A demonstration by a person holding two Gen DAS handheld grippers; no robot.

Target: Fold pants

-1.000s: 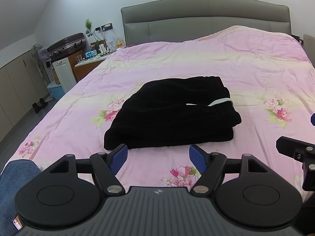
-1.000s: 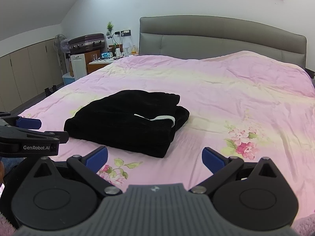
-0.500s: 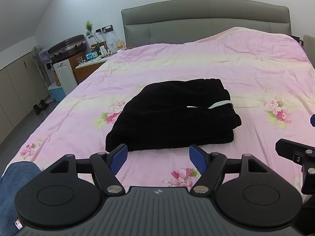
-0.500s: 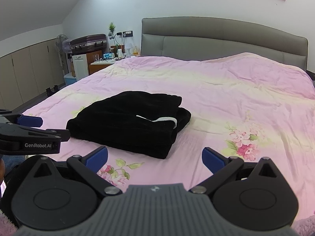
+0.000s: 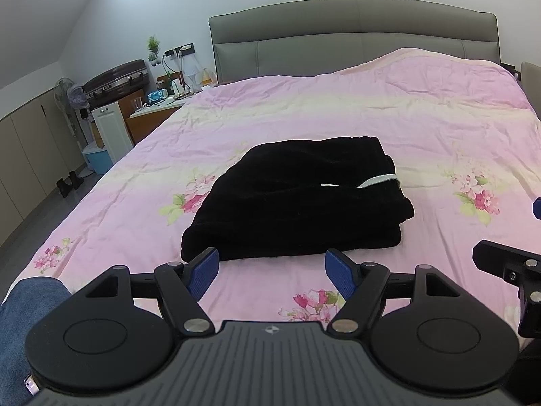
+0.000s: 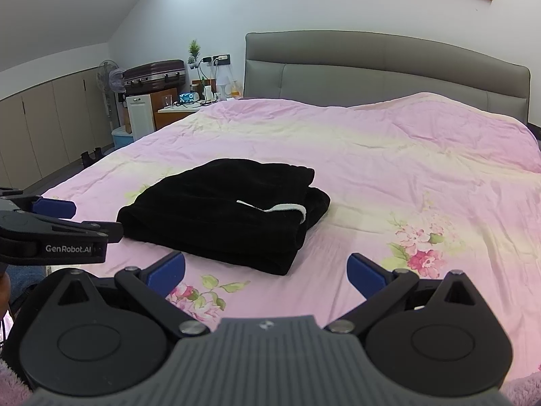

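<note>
Pink bed [image 5: 338, 118] bears folded pants [image 5: 297, 203]; left tool [image 5: 272, 272] and right tool [image 6: 265, 270] spread, empty.

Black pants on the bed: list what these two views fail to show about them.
- Pants: fold count and leg layout, both views; the black fabric swallows the creases.
- Underside: hidden against the bedspread.
- White strip: too small to tell drawstring from label.
- Right hand-held gripper: cut off by the right edge in the left wrist view.
- Left hand-held gripper: cut off by the left edge in the right wrist view.
</note>
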